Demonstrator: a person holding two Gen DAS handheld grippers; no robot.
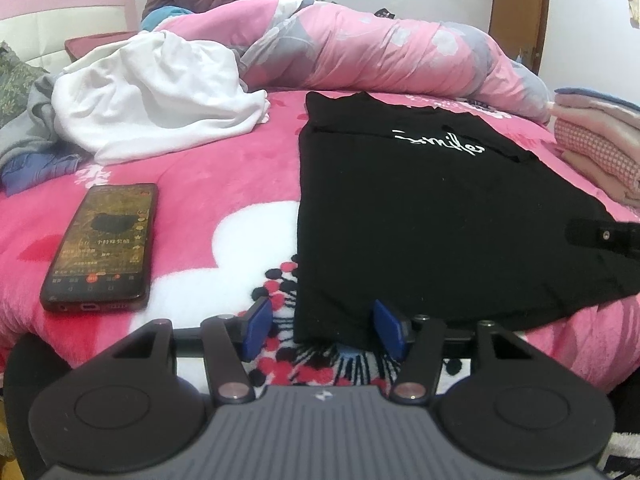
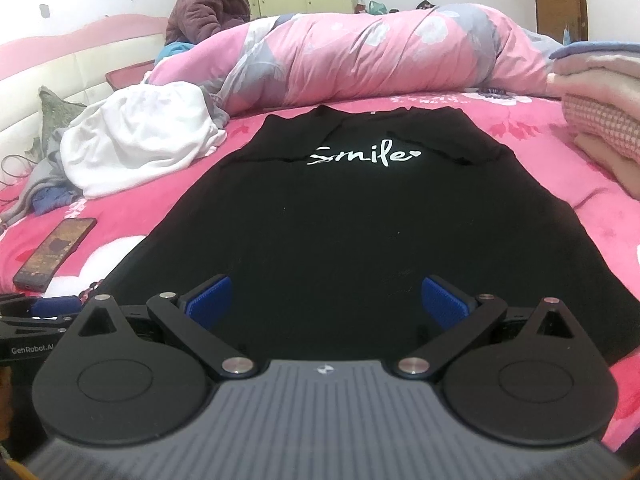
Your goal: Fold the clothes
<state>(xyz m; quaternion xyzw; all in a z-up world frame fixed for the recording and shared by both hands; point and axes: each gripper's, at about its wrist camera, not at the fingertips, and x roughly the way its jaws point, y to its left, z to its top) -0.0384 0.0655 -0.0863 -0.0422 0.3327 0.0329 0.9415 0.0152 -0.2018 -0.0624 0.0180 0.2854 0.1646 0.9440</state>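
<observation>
Broadly, a pink floral blanket (image 2: pixel 520 168) covers the bed, and everything sits in relation to the black T-shirt (image 2: pixel 340 220) spread flat on it, sleeves folded in, white "Smile" lettering up. Beyond the shirt's collar lies a rolled pink quilt (image 2: pixel 380 52), with a person in a purple jacket (image 2: pixel 208 8) seated behind it. Left of the shirt sits a crumpled white garment (image 1: pixel 160 100); right of it, a stack of folded clothes (image 1: pixel 596 140). A phone (image 1: pixel 102 240) lies left of the shirt's hem. The right gripper (image 2: pixel 326 300) hovers over the hem, jaws spread wide, gripping nothing. The left gripper (image 1: pixel 326 330) straddles the shirt's near left corner, pads not visibly pressing.
</observation>
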